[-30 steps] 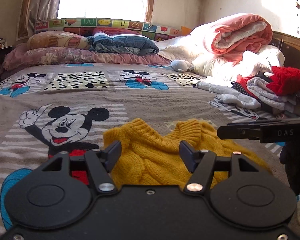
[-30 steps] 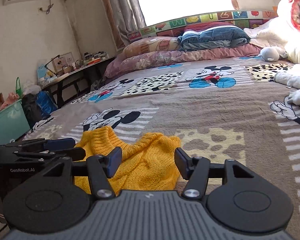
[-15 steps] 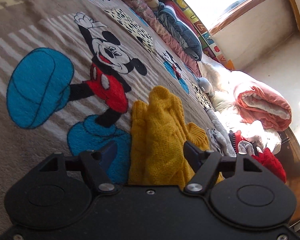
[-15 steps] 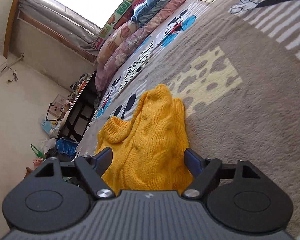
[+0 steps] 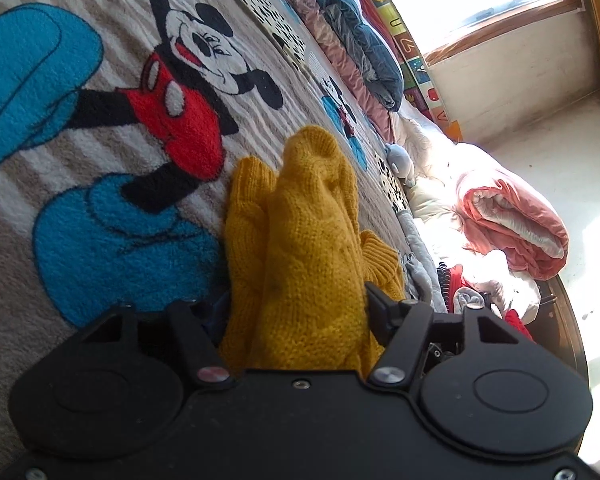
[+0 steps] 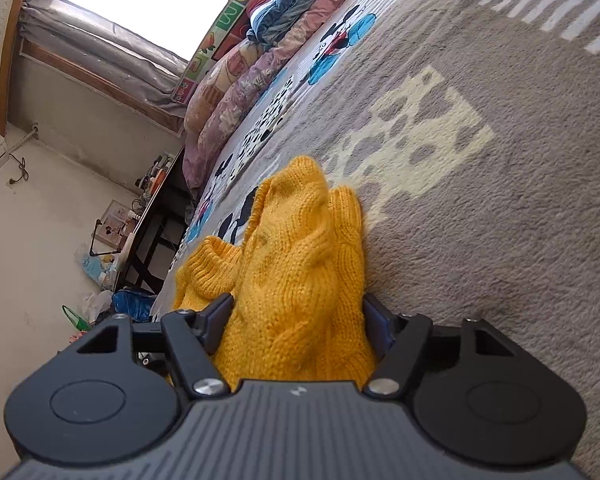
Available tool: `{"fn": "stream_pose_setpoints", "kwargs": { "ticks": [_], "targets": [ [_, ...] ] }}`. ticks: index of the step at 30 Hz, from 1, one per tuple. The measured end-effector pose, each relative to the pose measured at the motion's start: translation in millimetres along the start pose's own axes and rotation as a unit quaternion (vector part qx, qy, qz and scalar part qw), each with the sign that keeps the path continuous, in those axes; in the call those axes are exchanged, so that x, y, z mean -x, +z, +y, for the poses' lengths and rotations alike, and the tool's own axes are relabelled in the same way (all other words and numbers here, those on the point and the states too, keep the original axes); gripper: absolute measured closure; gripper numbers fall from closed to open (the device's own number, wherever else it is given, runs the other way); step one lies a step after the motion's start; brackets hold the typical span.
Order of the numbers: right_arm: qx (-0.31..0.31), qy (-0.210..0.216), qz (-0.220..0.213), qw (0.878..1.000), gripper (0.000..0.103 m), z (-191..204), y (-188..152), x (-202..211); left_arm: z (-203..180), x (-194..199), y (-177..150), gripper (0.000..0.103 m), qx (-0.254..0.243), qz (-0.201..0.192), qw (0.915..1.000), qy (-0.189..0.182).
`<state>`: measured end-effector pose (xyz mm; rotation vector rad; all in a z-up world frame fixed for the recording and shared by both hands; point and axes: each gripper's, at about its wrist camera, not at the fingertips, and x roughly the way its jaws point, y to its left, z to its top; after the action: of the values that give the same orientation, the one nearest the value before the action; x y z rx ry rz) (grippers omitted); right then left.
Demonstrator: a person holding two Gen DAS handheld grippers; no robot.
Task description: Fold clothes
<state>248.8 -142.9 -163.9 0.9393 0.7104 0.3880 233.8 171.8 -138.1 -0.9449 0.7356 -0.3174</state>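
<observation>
1. A mustard-yellow cable-knit sweater (image 5: pixel 300 240) lies bunched on a bed, its ribbed cuffs and collar turned up, and fills the gap between the fingers of both hand-held grippers.
2. The left gripper (image 5: pixel 288 312) has its jaws set wide on either side of the knit; the wool hides the near fingertip, so whether they are pinching it cannot be told.
3. The right gripper (image 6: pixel 298 316) likewise straddles the sweater (image 6: pixel 296 264), blue-padded fingers (image 6: pixel 216 316) touching the wool on both sides; a firm grip cannot be confirmed.
4. Beneath the garment spreads a grey fleece Mickey Mouse blanket (image 5: pixel 100 128), with a red-shorted Mickey just beside the sweater in the left view and a pale spotted patch (image 6: pixel 416 132) next to it in the right view.
5. Near the sweater, a heap of grey and red clothes (image 5: pixel 456 288) lies against a rolled pink-and-white quilt (image 5: pixel 512 224).
6. At the head of the bed, pillows and folded bedding (image 6: pixel 260 68) are stacked below a bright window (image 6: pixel 148 0) with a grey curtain.
7. A cluttered dark desk (image 6: pixel 152 216) stands beside the bed, well apart from the grippers.
</observation>
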Motion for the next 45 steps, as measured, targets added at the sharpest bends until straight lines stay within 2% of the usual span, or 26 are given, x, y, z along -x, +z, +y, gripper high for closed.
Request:
{"fn": "stream_pose_setpoints", "kwargs": {
  "ticks": [1,4,11,12,13,14,15,16,17,18,20,23,27,29,31,36,41,45],
  "targets": [
    [-0.011,0.009,-0.002,1.0,0.044,-1.4,-0.7,1.5,1.9,3.0,-0.5,0.048,0.009,-0.002,0.9999,-0.005],
    [-0.041,0.036,-0.003,0.999,0.048,-2.5,-3.1,6.6,4.1,18.3,-2.1,0.05,0.046,-0.012,0.9985,-0.029],
    [-0.047,0.101,0.031,0.993,0.049,36.3,-17.6,28.4,3.2,98.5,-13.7,0.051,0.089,-0.054,0.9924,-0.065],
    [-0.036,0.102,0.036,0.994,0.049,42.6,-22.8,30.8,8.1,106.2,-18.8,0.051,0.091,-0.056,0.9927,-0.055],
    [-0.013,0.085,0.039,0.996,0.047,46.4,-28.8,28.9,13.3,113.3,-24.1,0.05,0.092,-0.058,0.993,-0.044],
    [0.01,0.068,0.042,0.997,0.044,50.1,-34.8,26.9,20.2,115.6,-28.9,0.045,0.086,-0.053,0.9947,-0.018],
    [0.037,0.033,0.042,0.998,0.034,50.9,-41.9,23.0,27.4,117.3,-33.7,0.039,0.079,-0.046,0.9958,0.009],
    [0.05,-0.002,0.042,0.998,0.031,47.6,-48.8,20.0,34.5,118.9,-38.4,0.037,0.072,-0.039,0.996,0.036],
    [0.045,-0.016,0.048,0.998,0.031,41.8,-53.7,19.3,37.8,124.3,-41.1,0.035,0.062,-0.041,0.9969,0.026],
    [0.032,-0.005,0.04,0.999,0.031,38.6,-56.6,26.0,37.5,130.0,-42.0,0.033,0.06,-0.04,0.9971,0.022],
    [0.016,0.01,0.033,0.999,0.022,36.1,-61.3,37.5,38.0,138.1,-46.0,0.026,0.062,-0.046,0.9967,0.022],
    [0.016,0.019,0.044,0.999,0.016,37.7,-70.2,45.7,39.1,143.9,-50.8,0.024,0.066,-0.054,0.9961,0.021],
    [0.044,0.011,0.053,0.998,0.021,38.4,-85.1,39.1,39.4,130.9,-52.1,0.026,0.069,-0.061,0.9957,0.007],
    [0.02,0.02,0.052,0.998,0.028,37.2,-85.0,34.9,40.0,124.9,-52.0,0.04,0.07,-0.062,0.9957,-0.003],
    [0.006,0.032,0.05,0.998,0.038,39.1,-85.0,30.9,41.6,120.9,-50.9,0.045,0.075,-0.063,0.9951,-0.014],
    [0.003,0.082,0.046,0.996,0.044,66.2,-84.2,15.1,55.5,138.1,-28.7,0.048,0.113,-0.092,0.9865,-0.075],
    [0.024,0.125,0.066,0.99,0.044,123.0,-86.0,-26.1,73.2,180.2,7.5,0.048,0.132,-0.165,0.9707,-0.114],
    [0.055,0.155,0.095,0.982,0.044,180.1,-99.2,-73.0,94.8,216.3,29.0,0.048,0.147,-0.221,0.9558,-0.128]
  ]
}}
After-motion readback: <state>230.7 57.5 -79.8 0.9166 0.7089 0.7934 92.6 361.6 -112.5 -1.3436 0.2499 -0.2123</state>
